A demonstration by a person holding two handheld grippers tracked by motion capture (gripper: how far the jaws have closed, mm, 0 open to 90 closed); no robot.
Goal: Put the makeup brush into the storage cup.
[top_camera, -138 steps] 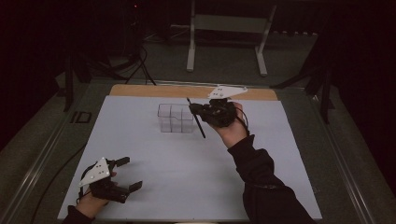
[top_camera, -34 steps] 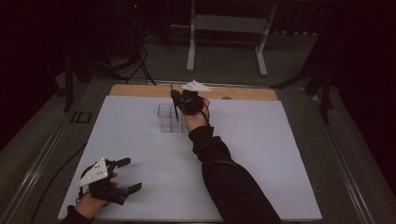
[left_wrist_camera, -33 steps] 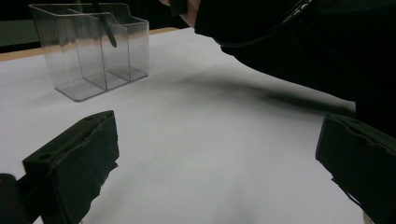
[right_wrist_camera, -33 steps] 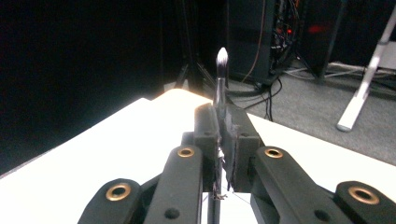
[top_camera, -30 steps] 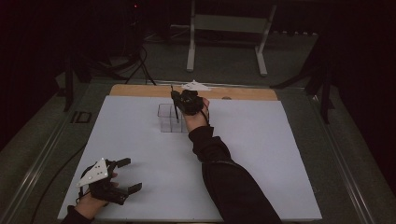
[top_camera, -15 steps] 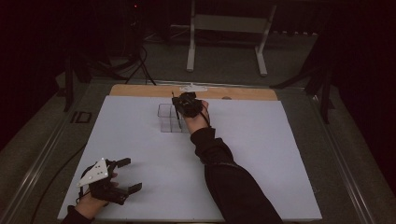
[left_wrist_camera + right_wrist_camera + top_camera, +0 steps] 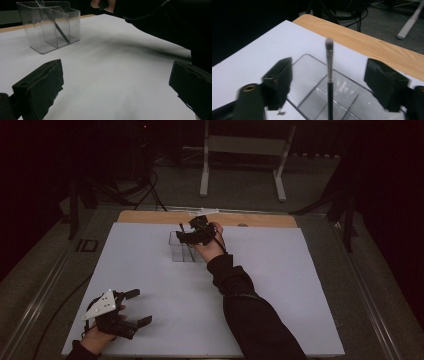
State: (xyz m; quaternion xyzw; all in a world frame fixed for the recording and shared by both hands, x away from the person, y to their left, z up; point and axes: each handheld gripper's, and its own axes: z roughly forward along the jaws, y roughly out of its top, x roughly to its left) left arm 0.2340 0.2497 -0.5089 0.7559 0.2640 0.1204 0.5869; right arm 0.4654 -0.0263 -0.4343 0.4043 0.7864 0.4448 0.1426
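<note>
brush [image 7: 328,72] upright in clear organizer [image 7: 342,100], no writing; right tool [image 7: 328,83] just opened.

Right tongs [image 7: 328,82] just released brush [image 7: 329,67].

Right gripper [image 7: 192,236] at 12 o'clock, arm outstretched, jaws just sprung wide, nothing pressed. Left gripper [image 7: 131,307] at 7 o'clock, resting low, jaws wide apart.

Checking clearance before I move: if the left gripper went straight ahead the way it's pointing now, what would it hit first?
Ahead of the left gripper lies bare white table. The clear organizer stands off to the left and the dark sleeve to the right, so the way looks free, though depth is uncertain.
</note>
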